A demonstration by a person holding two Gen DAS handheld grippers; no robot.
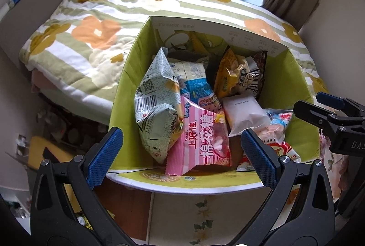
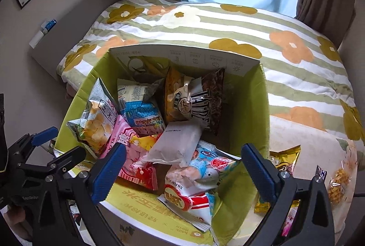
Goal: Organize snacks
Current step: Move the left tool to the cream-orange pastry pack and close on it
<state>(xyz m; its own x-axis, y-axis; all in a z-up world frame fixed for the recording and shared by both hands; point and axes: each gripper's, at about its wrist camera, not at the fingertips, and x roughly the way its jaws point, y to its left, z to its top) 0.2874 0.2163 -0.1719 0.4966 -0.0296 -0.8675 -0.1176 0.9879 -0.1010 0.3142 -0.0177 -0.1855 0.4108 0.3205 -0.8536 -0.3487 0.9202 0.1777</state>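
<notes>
Left wrist view: green cardboard box (image 1: 127, 95), open-topped, standing against a bed with a flower-print quilt (image 1: 95, 24); contents are a grey-green crisps bag (image 1: 157, 106), pink marshmallow packet (image 1: 200, 138), blue-and-white packet (image 1: 196, 88), yellow snack bag (image 1: 232, 72), white plain pouch (image 1: 246, 113) and a red-and-white shrimp-flake bag (image 1: 282, 150), all loosely heaped. Left gripper (image 1: 182, 154) hovers over the near rim, fingers spread wide, holding nothing. Right gripper (image 1: 319, 109) shows at the edge, fingers apart. Right wrist view: same box (image 2: 251, 109); right gripper (image 2: 184, 173) hangs above the shrimp-flake bag (image 2: 189, 200), fingers wide and empty, the white plain pouch (image 2: 180, 143) beyond. Outside the box, on the right: a gold packet (image 2: 285, 159) and a clear bag of yellow snacks (image 2: 340, 179). Step judged: between placements. Next move likely calls for reaching right to collect a remaining loose packet.
</notes>
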